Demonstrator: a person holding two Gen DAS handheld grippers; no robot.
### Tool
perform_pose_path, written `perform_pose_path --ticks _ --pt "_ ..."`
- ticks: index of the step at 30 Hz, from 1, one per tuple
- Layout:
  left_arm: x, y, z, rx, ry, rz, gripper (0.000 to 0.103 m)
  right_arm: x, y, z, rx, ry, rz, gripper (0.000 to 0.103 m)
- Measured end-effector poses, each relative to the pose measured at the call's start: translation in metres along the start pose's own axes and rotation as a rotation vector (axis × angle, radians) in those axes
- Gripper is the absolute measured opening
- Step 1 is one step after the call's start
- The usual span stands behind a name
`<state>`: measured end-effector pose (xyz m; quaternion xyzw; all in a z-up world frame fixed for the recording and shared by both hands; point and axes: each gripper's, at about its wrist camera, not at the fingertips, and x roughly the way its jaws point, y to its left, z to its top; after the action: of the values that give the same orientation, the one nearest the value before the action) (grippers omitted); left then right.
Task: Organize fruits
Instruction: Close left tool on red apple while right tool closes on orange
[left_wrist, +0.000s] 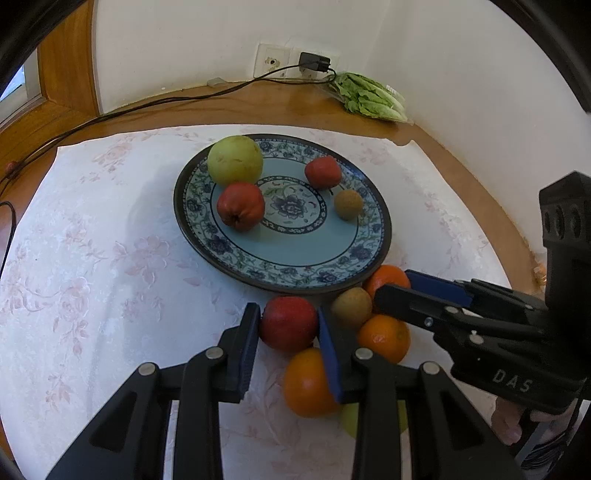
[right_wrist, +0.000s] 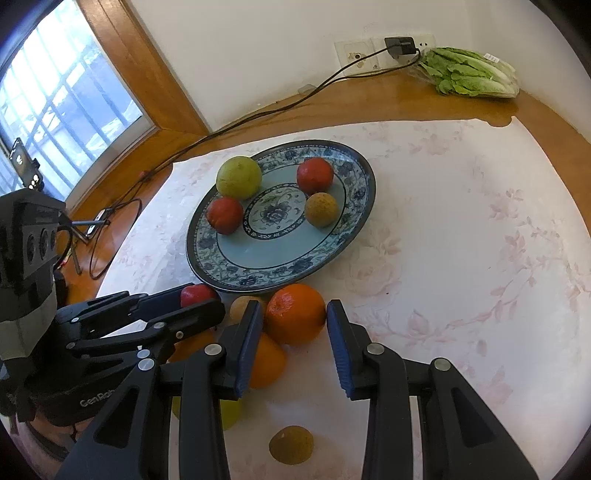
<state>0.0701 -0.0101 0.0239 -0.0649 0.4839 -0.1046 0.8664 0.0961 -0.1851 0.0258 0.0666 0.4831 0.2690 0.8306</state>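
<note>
Left gripper (left_wrist: 287, 325): pads pressed against both sides of a red fruit (left_wrist: 289, 322), low centre of the left view, on the cloth (left_wrist: 92, 258) just below the plate (left_wrist: 369, 266).

Right gripper (right_wrist: 295, 321): jaws spread around an orange (right_wrist: 295, 314), low centre of the right view. The left pad touches it or nearly so; the right pad stands just clear. Not yet gripped.

The plate, mid-frame, already carries a green fruit (left_wrist: 235, 159), two red fruits and one brown fruit (left_wrist: 348, 204).

Hazards:
- The loose pile is tightly packed. The right pad of the left gripper sits against a second orange (left_wrist: 308, 384) and close to a brown fruit (left_wrist: 351, 307). Lifting is likely to set neighbours rolling.
- The two grippers work close together. Simultaneous lifts risk collision.
- Round, smooth fruit may slip from flat pads if gripped off-centre.
- Fruit released onto the sloped plate rim may roll into pieces already there.
</note>
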Motion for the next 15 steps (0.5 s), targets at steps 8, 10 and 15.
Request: perform_pose_path --ticks 8,10,15 --pt "-0.0047 -0.0003 0.0002 -0.005 -0.012 -0.004 0.033 0.0033 -0.0031 0.0016 0.025 -0.002 0.009 0.037" --pt "-0.0057 -0.0001 -0.0001 -0.009 -0.013 -0.003 0.033 0.0037 -0.0034 0.0015 0.029 -0.003 0.012 0.037" --pt "-0.0083 0.0006 -0.0004 -0.013 -0.019 -0.002 0.033 0.003 -0.0039 0.0007 0.031 -0.005 0.019 0.037"
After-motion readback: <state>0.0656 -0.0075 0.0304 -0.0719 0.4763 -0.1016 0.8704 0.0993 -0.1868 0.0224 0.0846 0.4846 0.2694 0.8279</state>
